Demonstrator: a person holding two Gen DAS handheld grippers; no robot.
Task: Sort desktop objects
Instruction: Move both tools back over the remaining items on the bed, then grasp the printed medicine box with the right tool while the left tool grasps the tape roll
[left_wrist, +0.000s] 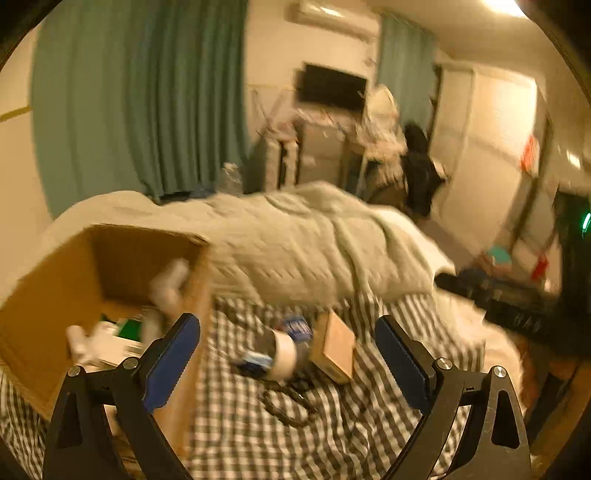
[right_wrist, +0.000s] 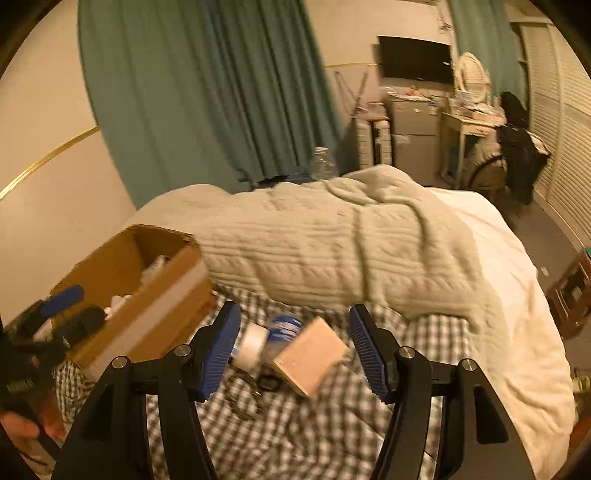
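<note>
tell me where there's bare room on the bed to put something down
Free: the checked sheet nearer than the tan box and scissors, and the white duvet to the right. Crowded: the cluster of tape roll, bottle and tan box beside the cardboard box.

Teal curtains (right_wrist: 207, 92) upper left of your frame, wall television (right_wrist: 415, 59) upper right, bed (right_wrist: 498, 266) centre, warm ceiling light (left_wrist: 500, 5).
</note>
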